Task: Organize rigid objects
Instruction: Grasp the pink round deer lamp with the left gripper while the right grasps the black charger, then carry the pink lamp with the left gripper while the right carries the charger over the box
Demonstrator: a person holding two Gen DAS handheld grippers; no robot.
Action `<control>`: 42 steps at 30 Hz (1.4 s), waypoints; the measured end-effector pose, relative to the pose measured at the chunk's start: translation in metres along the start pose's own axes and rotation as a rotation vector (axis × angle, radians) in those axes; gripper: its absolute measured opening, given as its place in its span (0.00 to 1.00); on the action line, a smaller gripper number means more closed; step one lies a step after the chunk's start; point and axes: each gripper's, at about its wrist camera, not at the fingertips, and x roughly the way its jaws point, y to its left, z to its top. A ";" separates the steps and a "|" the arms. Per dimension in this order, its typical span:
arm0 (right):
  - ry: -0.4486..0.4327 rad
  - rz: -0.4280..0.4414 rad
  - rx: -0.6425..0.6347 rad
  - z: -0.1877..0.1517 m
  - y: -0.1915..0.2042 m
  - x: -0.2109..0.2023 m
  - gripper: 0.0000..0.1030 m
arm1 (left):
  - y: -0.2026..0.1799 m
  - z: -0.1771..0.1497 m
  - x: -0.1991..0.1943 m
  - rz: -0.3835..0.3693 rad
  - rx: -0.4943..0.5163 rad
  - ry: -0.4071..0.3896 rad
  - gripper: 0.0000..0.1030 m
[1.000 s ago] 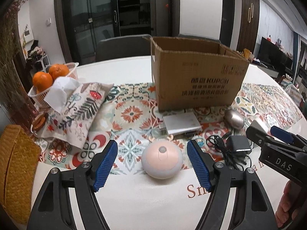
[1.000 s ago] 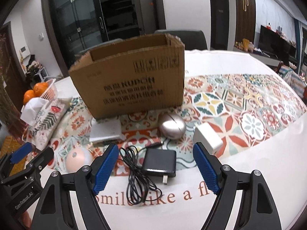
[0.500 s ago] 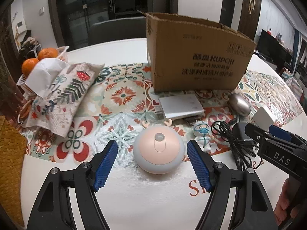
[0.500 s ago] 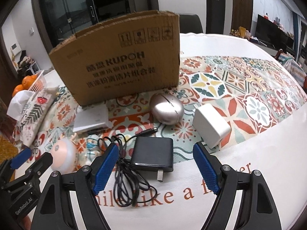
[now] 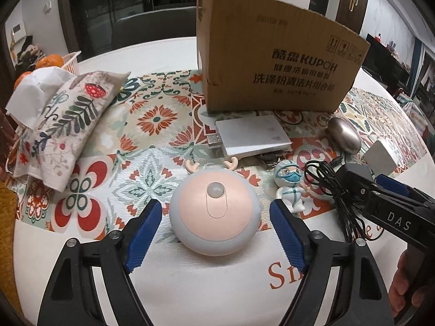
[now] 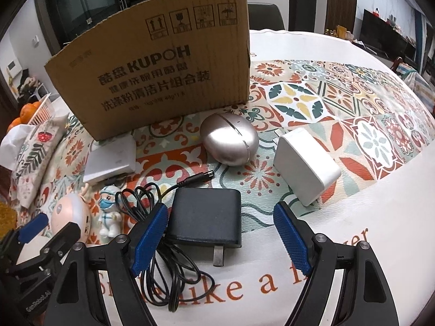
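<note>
Both claws are lined up for a pickup right now. The left claw is opening, with the round pink night light sitting between its pads on the surface, not touched yet. The right claw stands apart around the black charger; its left pad sits on the tangled cable. I'd sink both lower, squeeze the light at its widest part, and catch the charger's body, not the cord. The cardboard box behind looks like the drop spot.
</note>
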 end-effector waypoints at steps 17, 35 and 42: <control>0.017 0.032 -0.010 -0.001 0.004 0.010 0.62 | 0.000 0.003 0.021 0.002 -0.011 0.020 0.72; -0.021 0.072 -0.044 -0.002 0.000 -0.012 0.55 | -0.012 0.003 -0.017 0.016 -0.015 -0.063 0.72; -0.082 0.089 -0.062 0.000 0.001 -0.036 0.55 | -0.014 0.006 -0.041 0.023 -0.034 -0.110 0.72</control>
